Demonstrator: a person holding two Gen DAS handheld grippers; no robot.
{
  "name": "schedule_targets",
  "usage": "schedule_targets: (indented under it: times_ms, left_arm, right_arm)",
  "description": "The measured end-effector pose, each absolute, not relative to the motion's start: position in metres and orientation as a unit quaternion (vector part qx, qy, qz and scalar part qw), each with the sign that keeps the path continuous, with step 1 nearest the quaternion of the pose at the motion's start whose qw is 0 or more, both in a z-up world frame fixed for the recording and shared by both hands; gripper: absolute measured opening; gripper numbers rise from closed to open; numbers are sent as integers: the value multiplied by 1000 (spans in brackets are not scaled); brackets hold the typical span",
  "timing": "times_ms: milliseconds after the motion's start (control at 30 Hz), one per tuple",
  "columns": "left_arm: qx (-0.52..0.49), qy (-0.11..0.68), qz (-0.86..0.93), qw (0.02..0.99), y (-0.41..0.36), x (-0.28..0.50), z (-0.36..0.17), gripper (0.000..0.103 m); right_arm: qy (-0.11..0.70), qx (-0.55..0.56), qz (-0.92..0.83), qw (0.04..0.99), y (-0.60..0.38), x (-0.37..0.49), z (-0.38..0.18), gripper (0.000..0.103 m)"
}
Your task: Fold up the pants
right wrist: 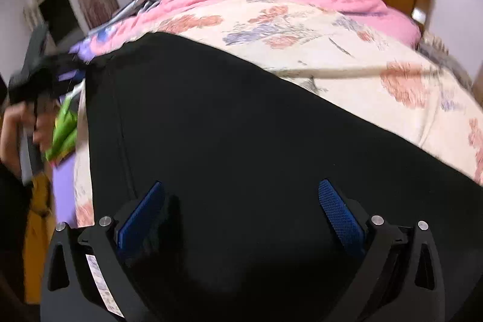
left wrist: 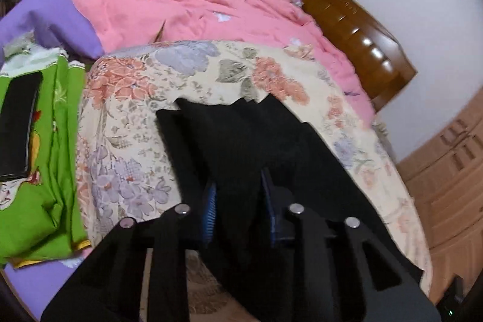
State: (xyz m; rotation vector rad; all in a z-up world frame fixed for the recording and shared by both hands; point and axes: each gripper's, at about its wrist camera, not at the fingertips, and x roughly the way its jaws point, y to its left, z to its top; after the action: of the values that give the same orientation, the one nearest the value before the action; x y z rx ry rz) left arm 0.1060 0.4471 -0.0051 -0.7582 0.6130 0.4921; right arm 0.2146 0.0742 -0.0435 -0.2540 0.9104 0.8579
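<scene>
Pants (left wrist: 241,141), black, soft and limp, are spread on the bed's floral quilt (left wrist: 126,122); cloth is pinched in the left tongs (left wrist: 238,201); the right tongs (right wrist: 241,213) are held wide open above them, empty; hem corners are judged best gripped.

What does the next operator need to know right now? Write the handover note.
Left gripper: blue pads closed on a fold of the black fabric pants.
Right gripper: jaws wide open over the pants, gripping nothing.
Pants lie spread on the cream floral bedspread, the pink quilt behind them.
Done: left-hand grasp only; no finished fold visible.
Left: probably grip with the right, then fold the pants over and smooth them.
</scene>
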Motion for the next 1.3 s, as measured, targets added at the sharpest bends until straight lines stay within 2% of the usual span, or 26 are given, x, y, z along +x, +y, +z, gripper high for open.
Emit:
schedule_targets:
  times_ms: [133, 267, 333, 367, 433, 533, 567, 600, 733, 833, 1033, 1067, 1100, 1133, 1200, 1300]
  left_arm:
    - [-329, 295, 246, 863, 441, 98, -3, 22]
    - [-379, 293, 225, 848, 462, 94, -20, 35]
    - [-377, 281, 205, 858, 461, 92, -10, 65]
    - [-361, 272, 221, 864, 459, 88, -1, 96]
    - [-346, 255, 246, 869, 460, 80, 10, 100]
    - [-429, 244, 172, 853, 482, 75, 4, 98]
    - [-449, 247, 153, 845, 487, 78, 1, 92]
    - [-457, 259, 141, 839, 494, 84, -3, 88]
    - [-461, 287, 137, 829, 505, 100, -14, 87]
    - [-483, 287, 105, 820, 509, 112, -24, 76]
    - [-509, 266, 87, 814, 525, 121, -40, 74]
    - [-512, 259, 89, 814, 527, 118, -42, 64]
    - [-505, 263, 101, 816, 528, 116, -43, 35]
    - [-500, 267, 104, 817, 529, 115, -45, 25]
    - [-507, 248, 90, 821, 531, 111, -48, 17]
    - [-444, 235, 114, 857, 510, 104, -19, 14]
  right_arm:
    - [429, -103, 405, 801, 75, 217, -43, 99]
    - [427, -119, 398, 803, 79, 214, -43, 99]
    - [428, -113, 401, 802, 80, 216, -44, 99]
    - [428, -108, 403, 801, 79, 215, -44, 99]
    - [429, -103, 405, 801, 79, 215, -44, 99]
    - [429, -106, 404, 801, 78, 215, -43, 99]
    - [429, -107, 404, 801, 79, 215, -43, 99]
    - [429, -106, 404, 801, 78, 215, -43, 99]
    - [429, -107, 404, 801, 79, 214, -43, 99]
    - [429, -109, 403, 801, 79, 215, -43, 99]
    - [431, -97, 409, 798, 76, 218, -43, 99]
    - [431, -94, 410, 798, 75, 219, -43, 99]
    - [432, -93, 410, 798, 75, 219, -43, 99]
    - [432, -93, 411, 798, 75, 219, -43, 99]
    - [432, -95, 410, 798, 75, 219, -43, 99]
    - [434, -72, 418, 795, 69, 223, -42, 99]
